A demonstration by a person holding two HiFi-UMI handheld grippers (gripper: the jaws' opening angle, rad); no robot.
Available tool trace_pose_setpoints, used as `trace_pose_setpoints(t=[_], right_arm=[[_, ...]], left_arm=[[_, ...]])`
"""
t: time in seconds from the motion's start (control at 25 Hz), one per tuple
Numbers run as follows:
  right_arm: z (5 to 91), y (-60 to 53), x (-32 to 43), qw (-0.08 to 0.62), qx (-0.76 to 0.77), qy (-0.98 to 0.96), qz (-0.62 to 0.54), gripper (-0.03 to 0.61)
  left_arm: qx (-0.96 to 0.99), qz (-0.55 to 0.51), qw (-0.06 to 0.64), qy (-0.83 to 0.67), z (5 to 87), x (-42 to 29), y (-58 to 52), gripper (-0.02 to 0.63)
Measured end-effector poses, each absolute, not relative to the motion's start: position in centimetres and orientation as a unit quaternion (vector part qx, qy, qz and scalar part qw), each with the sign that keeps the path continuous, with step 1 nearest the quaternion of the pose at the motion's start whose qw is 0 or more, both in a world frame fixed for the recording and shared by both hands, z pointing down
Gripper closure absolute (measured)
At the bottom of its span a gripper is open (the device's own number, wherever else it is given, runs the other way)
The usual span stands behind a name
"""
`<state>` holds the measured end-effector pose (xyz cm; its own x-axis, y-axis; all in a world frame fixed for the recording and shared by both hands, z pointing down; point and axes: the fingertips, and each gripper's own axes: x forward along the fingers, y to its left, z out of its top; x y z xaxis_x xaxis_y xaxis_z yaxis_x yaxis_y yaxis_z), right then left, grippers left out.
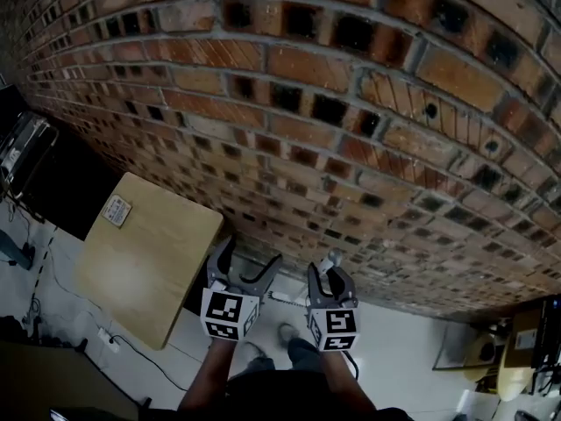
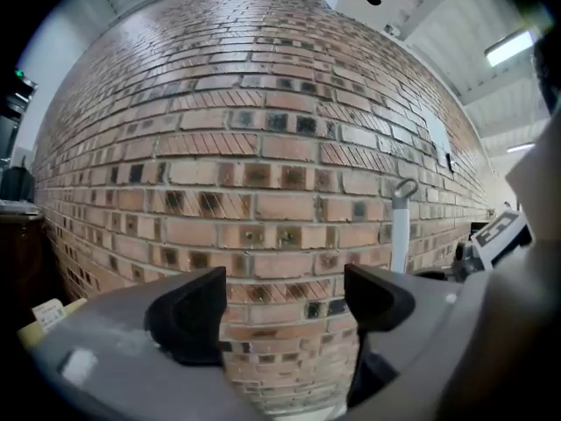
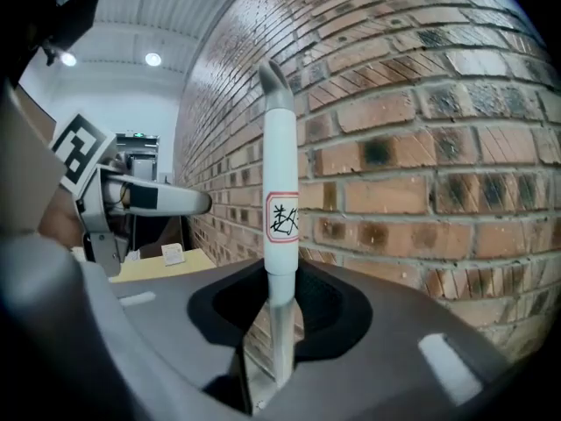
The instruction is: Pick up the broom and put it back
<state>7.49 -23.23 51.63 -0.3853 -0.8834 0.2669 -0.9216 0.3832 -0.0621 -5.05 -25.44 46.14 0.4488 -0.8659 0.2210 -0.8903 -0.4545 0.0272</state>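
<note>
Workshop hall; brick wall (image 1: 351, 103), ribbed ceiling (image 3: 123, 20)

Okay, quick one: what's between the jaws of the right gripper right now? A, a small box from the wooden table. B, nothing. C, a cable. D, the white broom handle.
D: in the right gripper view the right gripper has its jaws closed on the white broom handle, which stands upright in front of the brick wall.
</note>
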Motion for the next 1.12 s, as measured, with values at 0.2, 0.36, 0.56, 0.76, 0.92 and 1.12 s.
trace_pose_setpoints(t=[0.2,0.36,0.56,0.76,0.92,1.12], right_arm=[[58.0,-22.3,10.2,0.142,0.554,-0.81,0.131,0.485],[63.6,-21.5,12.1,0.175,0.552,-0.798,0.163,0.485],[69.9,-20.9,14.1,0.219,0.546,-0.785,0.194,0.486],[75.1,-21.3,15.8,0.25,0.532,-0.78,0.215,0.486],[79.4,-21.6,17.3,0.271,0.525,-0.768,0.246,0.486],[81.3,-23.6,18.2,0.267,0.518,-0.774,0.247,0.486]], left_arm=[[0.863,0.121,0.083,-0.483,49.6,-1.6,-25.8,0.187],[0.872,0.143,0.095,-0.459,52.4,0.5,-25.6,0.187],[0.88,0.164,0.11,-0.432,55.8,2.9,-25.5,0.187],[0.886,0.18,0.126,-0.408,58.8,5.2,-25.7,0.187],[0.887,0.194,0.132,-0.398,60.1,6.5,-25.7,0.187],[0.884,0.209,0.143,-0.394,61.6,6.8,-25.7,0.187]])
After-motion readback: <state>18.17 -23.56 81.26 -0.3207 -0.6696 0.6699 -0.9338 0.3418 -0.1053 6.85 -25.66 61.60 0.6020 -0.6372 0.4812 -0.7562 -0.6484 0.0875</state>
